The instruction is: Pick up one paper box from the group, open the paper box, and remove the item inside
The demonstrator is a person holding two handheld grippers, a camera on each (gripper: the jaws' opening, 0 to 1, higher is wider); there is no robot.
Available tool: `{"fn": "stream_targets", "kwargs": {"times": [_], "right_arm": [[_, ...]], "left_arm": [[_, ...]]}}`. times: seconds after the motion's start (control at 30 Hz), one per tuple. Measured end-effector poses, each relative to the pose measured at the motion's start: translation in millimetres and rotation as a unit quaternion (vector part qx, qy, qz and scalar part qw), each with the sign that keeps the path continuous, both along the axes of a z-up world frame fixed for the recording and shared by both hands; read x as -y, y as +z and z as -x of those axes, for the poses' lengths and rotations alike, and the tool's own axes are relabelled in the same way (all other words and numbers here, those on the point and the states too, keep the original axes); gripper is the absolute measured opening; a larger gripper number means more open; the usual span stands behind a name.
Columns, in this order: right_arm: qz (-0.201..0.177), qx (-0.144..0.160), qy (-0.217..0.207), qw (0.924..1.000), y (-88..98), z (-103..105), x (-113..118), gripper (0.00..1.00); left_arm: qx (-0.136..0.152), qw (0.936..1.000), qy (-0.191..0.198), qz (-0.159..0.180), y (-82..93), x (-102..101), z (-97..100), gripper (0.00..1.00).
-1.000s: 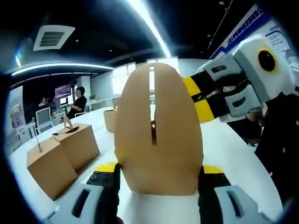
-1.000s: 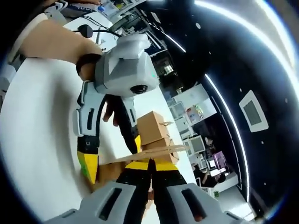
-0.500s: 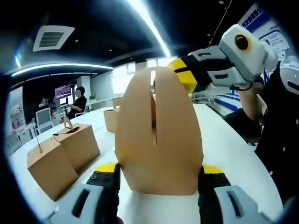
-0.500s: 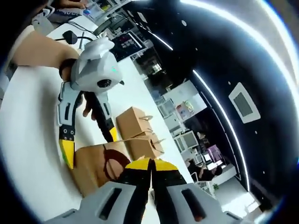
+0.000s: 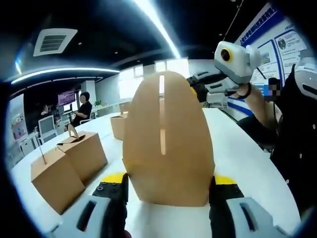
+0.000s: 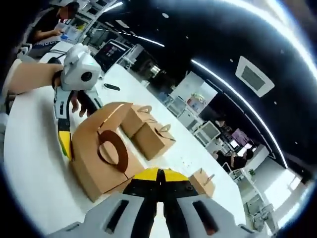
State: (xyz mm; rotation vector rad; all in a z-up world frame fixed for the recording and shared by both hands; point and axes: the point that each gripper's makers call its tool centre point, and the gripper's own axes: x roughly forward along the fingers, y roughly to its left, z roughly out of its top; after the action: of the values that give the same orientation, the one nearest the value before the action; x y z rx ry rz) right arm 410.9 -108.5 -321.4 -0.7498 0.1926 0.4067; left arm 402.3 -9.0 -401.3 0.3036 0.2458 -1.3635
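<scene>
The left gripper pinches a box at centre frame; two more boxes sit lower left on the white table. The right gripper, jaws pressed together, hangs above open tabletop, a small box just right.

The paper box between the jaws is plain tan cardboard, with a pale slit down its rounded flap. Seen from the right gripper view, the same box carries a darker brown oval ring on its side. The two spare boxes beside it are the same tan. The left gripper is grey with yellow and black tips. The table is white.
</scene>
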Motion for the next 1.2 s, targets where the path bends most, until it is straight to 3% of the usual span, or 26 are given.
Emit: {"fn": "stream_targets", "kwargs": {"times": [0.67, 1.2], "right_arm": [[-0.112, -0.026, -0.012, 0.9933, -40.3, 4.8, 22.5, 0.03], [-0.123, -0.050, -0.002, 0.9911, -61.1, 5.8, 8.3, 0.03]], "left_arm": [[-0.004, 0.9999, 0.010, -0.008, -0.4, -0.4, 0.3, 0.65], [-0.007, 0.9998, 0.013, -0.012, -1.5, -1.2, 0.6, 0.65]]}}
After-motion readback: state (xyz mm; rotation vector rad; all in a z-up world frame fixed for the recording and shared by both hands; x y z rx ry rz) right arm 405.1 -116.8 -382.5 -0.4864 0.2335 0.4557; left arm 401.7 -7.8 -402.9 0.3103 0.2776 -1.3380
